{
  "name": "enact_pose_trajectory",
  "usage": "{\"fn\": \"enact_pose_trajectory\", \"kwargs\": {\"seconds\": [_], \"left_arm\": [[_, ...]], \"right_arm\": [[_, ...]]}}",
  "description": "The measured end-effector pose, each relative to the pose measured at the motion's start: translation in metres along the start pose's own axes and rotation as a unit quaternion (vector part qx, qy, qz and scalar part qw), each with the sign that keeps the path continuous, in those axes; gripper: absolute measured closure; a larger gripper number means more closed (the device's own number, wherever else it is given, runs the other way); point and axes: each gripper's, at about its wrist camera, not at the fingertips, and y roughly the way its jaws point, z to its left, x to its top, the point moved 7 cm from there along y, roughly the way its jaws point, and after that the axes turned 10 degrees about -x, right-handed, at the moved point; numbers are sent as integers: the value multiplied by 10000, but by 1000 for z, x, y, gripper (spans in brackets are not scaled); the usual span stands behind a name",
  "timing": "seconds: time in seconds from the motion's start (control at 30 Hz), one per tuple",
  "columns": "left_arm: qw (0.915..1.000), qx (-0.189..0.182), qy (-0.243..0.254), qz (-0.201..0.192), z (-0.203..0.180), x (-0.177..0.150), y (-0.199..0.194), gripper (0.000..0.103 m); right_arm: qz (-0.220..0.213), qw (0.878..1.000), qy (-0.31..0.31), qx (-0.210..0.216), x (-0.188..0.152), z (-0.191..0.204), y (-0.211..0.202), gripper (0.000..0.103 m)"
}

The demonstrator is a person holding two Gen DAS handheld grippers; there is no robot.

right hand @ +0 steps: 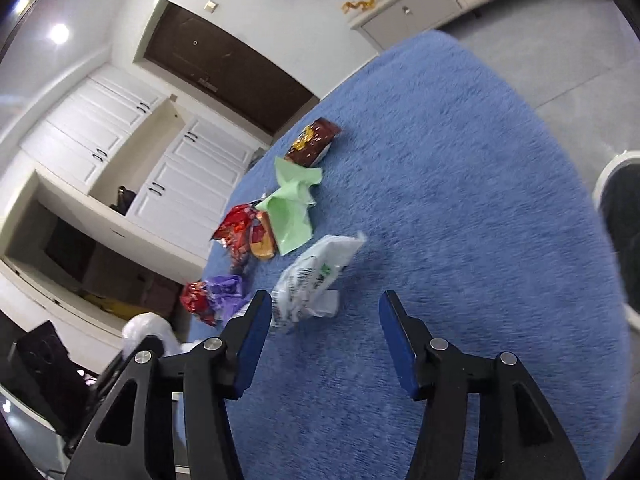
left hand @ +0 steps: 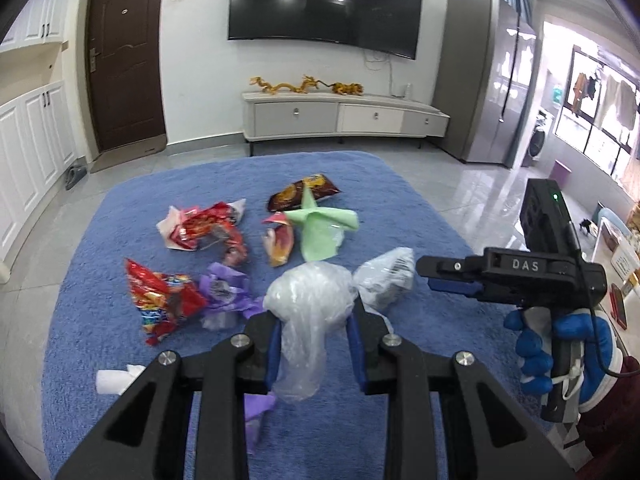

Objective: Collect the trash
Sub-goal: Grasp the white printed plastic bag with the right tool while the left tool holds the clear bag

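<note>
On the blue rug [left hand: 100, 240], left to right: a tissue [left hand: 114, 380], red wrappers [left hand: 160, 300], a purple wrapper [left hand: 224, 288], a green sheet [left hand: 324, 228], a white bag [left hand: 384, 280]. The left gripper [left hand: 314, 328] is clamped on a clear plastic bag [left hand: 308, 300], lifted above the rug. The right gripper [right hand: 324, 312] gapes wide, empty, beside the white bag
</note>
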Motion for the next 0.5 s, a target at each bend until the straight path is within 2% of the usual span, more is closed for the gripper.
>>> {"fn": "enact_pose_trajectory", "kwargs": {"seconds": [0.2, 0.23, 0.3, 0.33, 0.37, 0.5], "left_arm": [[9999, 107, -111, -36, 17, 7, -2, 76], [9999, 116, -110, -32, 18, 8, -3, 76], [9998, 132, -112, -16, 20, 11, -2, 76], [9998, 131, -114, -6, 20, 12, 0, 76], [9999, 124, -115, 1, 21, 14, 1, 76], [9999, 18, -126, 46, 16, 24, 9, 76]], "right_arm": [[269, 9996, 10, 98, 0, 23, 25, 48], [285, 9996, -16, 78, 0, 25, 29, 51], [302, 9995, -124, 40, 2, 30, 34, 76], [307, 9994, -162, 33, 2, 31, 35, 81], [306, 9994, -171, 47, 3, 32, 36, 91], [231, 9995, -174, 136, 8, 28, 33, 96]]}}
